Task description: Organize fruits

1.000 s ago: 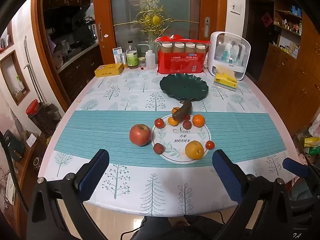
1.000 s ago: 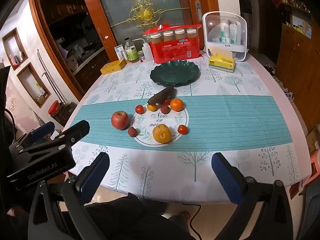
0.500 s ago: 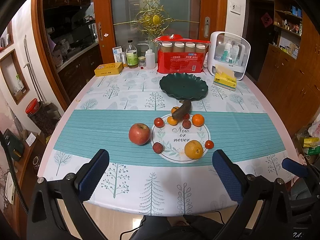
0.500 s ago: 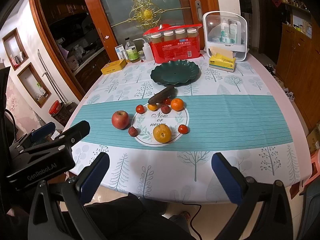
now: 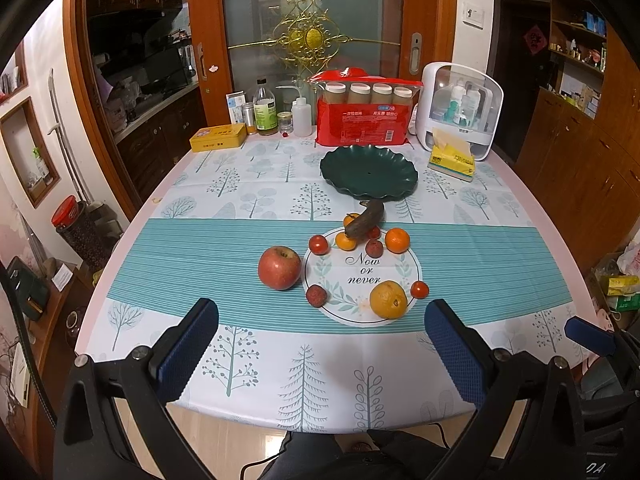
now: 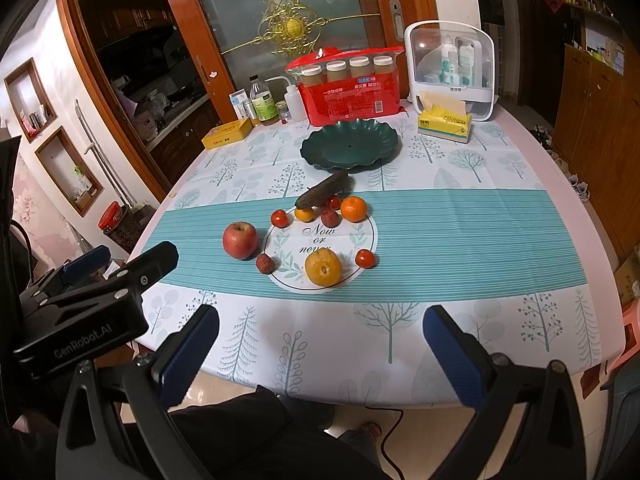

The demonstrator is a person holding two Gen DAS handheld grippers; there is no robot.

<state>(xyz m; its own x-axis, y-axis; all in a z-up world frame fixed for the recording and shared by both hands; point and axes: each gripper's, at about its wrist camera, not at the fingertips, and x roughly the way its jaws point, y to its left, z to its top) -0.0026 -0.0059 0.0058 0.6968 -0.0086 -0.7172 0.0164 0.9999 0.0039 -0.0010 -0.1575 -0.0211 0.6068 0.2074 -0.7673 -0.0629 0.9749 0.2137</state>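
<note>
several fruits sit mid-bench around a round printed mat: a red apple just left of it, a yellow orange on its near edge, small red tomatoes and lychees. behind lies a dark green plate. left claw and right claw gape wide, holding nothing. only the right view shows the left claw's black body.

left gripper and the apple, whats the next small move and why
Probably ease the left gripper forward and a little left toward the apple. Its jaws are wide open and empty, over the near edge of the table, while the apple lies alone beside the cluster of small fruit. The green plate behind is bare, so it looks like the place for it.
</note>
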